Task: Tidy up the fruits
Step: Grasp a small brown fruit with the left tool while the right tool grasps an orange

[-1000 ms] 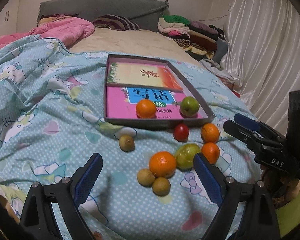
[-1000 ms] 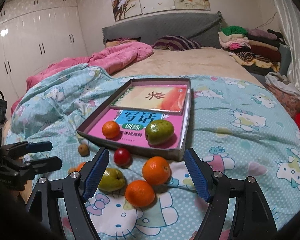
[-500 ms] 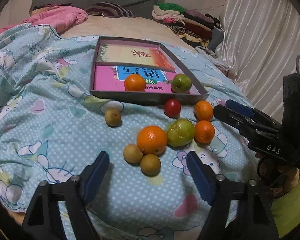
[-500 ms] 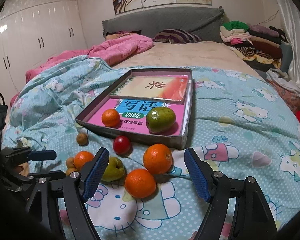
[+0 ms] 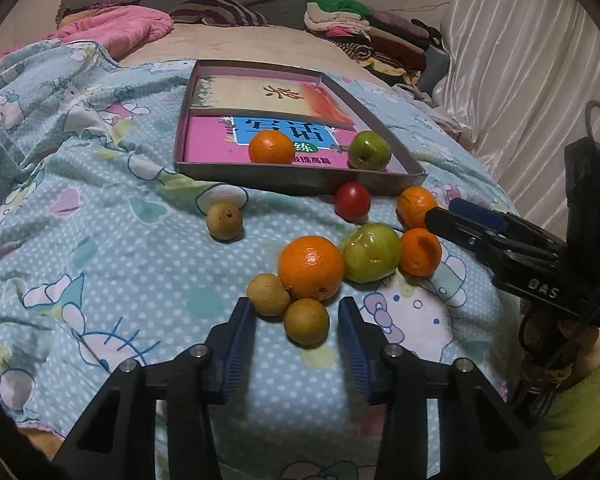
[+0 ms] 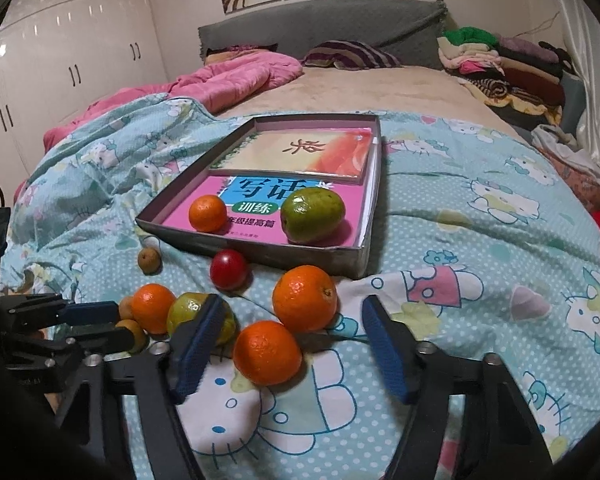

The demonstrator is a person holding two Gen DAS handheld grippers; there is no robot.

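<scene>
Fruit scattered on a bed beside a shallow box, with both hand-held grippers low over the pile.

The bed [image 6: 480, 240] carries a blue cartoon-print quilt, a pink blanket [image 6: 236, 80] near the grey headboard [image 6: 320, 20], folded clothes [image 6: 500, 64] by the curtain and white wardrobes [image 6: 60, 52] to one side. The box [image 6: 260, 254] holds books, an orange [image 6: 208, 213] and a green fruit [image 6: 312, 216]. The left hand-held gripper [image 5: 296, 334] has its fingers apart around a small brown fruit [image 5: 306, 321], just short of touching it. The right hand-held gripper [image 6: 288, 344] is also spread wide, with the nearest orange [image 6: 267, 352] between its fingers. A red fruit [image 6: 229, 269] lies just in front of the box wall.
</scene>
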